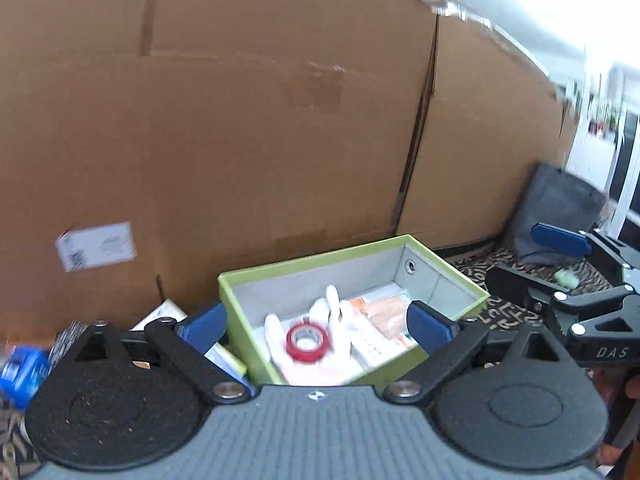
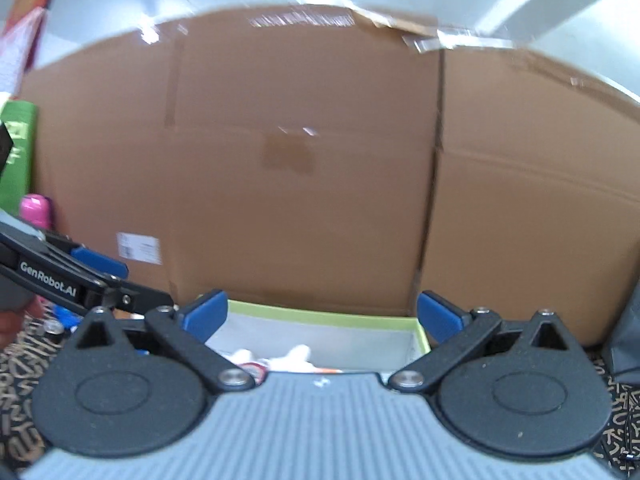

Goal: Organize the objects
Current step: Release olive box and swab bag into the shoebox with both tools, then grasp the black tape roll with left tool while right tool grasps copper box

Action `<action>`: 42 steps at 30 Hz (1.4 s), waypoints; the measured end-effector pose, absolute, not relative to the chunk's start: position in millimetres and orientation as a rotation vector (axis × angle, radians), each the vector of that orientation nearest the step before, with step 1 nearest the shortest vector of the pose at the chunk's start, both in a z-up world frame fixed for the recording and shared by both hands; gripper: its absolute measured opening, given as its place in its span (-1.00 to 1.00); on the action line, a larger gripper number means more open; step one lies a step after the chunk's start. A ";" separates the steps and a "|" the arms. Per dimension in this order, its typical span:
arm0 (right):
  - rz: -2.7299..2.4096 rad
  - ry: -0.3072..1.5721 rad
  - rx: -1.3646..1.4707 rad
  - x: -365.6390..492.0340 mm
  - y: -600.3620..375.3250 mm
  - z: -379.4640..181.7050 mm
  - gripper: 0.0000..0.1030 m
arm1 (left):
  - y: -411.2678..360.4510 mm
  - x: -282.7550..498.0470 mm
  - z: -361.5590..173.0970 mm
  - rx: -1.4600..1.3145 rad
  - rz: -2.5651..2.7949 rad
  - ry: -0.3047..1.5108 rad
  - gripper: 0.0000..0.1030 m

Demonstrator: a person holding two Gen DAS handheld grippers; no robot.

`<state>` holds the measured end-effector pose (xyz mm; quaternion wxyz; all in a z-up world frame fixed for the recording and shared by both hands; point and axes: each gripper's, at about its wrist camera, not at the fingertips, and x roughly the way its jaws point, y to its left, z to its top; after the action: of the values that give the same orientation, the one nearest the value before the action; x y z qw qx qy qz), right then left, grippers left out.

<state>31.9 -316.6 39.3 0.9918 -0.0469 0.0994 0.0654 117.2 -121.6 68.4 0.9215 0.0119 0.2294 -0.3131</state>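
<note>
A green box (image 1: 236, 292) with a grey lining stands on the patterned rug in front of a big cardboard carton. In it lie a red tape roll (image 1: 307, 343), a white glove (image 1: 334, 320) and orange-and-white packets (image 1: 384, 312). My left gripper (image 1: 316, 326) hovers over the box's near edge, open, with nothing pressed between its blue pads. The right gripper (image 1: 532, 258) shows at the right of that view, also open and empty. In the right wrist view the right gripper (image 2: 322, 314) stands open before the green box (image 2: 360, 320), and the left gripper (image 2: 128, 280) reaches in from the left.
The tall cardboard carton (image 1: 260, 140) walls off the back. A dark grey bag (image 1: 556, 208) leans at the right. A white carton (image 1: 160, 316) and a blue item (image 1: 22, 372) lie left of the green box. A pink bottle (image 2: 35, 210) and a green package (image 2: 18, 152) stand far left.
</note>
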 end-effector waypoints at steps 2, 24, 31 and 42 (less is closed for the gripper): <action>0.169 0.186 -0.090 16.0 -304.3 39.3 1.00 | -102.5 100.4 61.9 0.009 -0.633 0.456 0.93; 0.405 0.479 -0.051 20.9 -180.6 -48.9 1.00 | 51.9 89.7 -28.8 -0.198 -0.283 0.606 0.93; 0.407 0.481 -0.112 20.6 -161.7 -45.8 0.98 | 59.4 170.8 -37.5 -0.165 -0.185 0.657 0.76; 0.449 0.443 -0.316 99.2 -98.8 -27.0 0.28 | 80.1 175.2 -47.9 -0.161 -0.305 0.739 -0.39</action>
<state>99.2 -98.8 -27.0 0.9385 -0.1545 0.2169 0.2199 175.2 80.1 -47.9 0.9180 -0.0783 0.3593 -0.1483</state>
